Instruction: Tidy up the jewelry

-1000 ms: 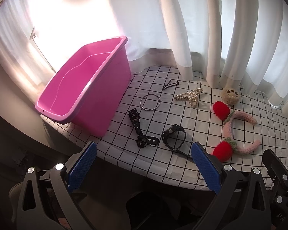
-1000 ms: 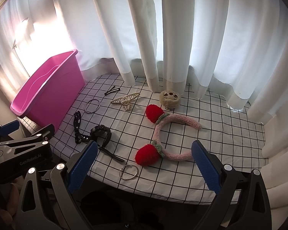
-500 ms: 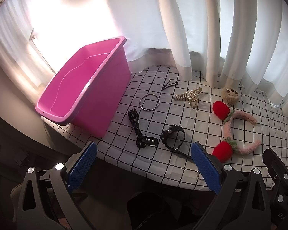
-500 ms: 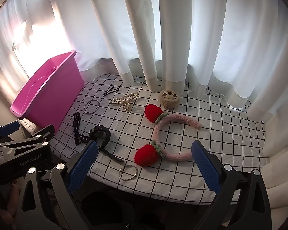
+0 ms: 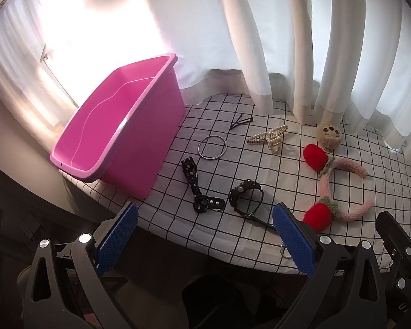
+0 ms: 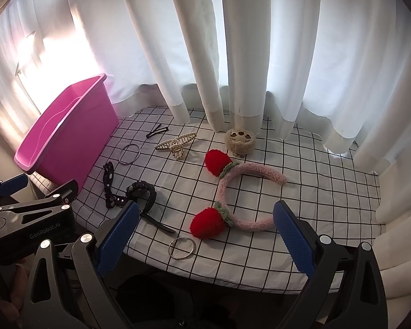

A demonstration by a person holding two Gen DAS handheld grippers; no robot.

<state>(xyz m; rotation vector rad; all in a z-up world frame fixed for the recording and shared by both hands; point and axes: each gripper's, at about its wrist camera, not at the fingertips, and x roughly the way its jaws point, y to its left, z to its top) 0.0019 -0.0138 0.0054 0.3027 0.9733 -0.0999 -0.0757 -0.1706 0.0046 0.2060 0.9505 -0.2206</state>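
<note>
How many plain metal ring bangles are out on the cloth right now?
2. One silver bangle lies near the pink bin, beside the pearl hair claw. The other bangle lies at the near table edge, in front of the strawberry headband. The bin's floor is partly hidden.

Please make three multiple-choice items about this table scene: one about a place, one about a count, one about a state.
1. Where does the pink bin stand?
A. at the table's left edge
B. in the table's middle
C. beside the plush headband

2. How many metal ring bangles lie on the checked cloth?
A. one
B. two
C. four

3. How is the right gripper?
A. shut on a bangle
B. shut on the headband
C. open, holding nothing

Key: 1 A, the bin is left of all the jewelry. 2 B, one bangle near the bin, another bangle at the front edge. 3 C, its blue pads stand wide apart.
</note>
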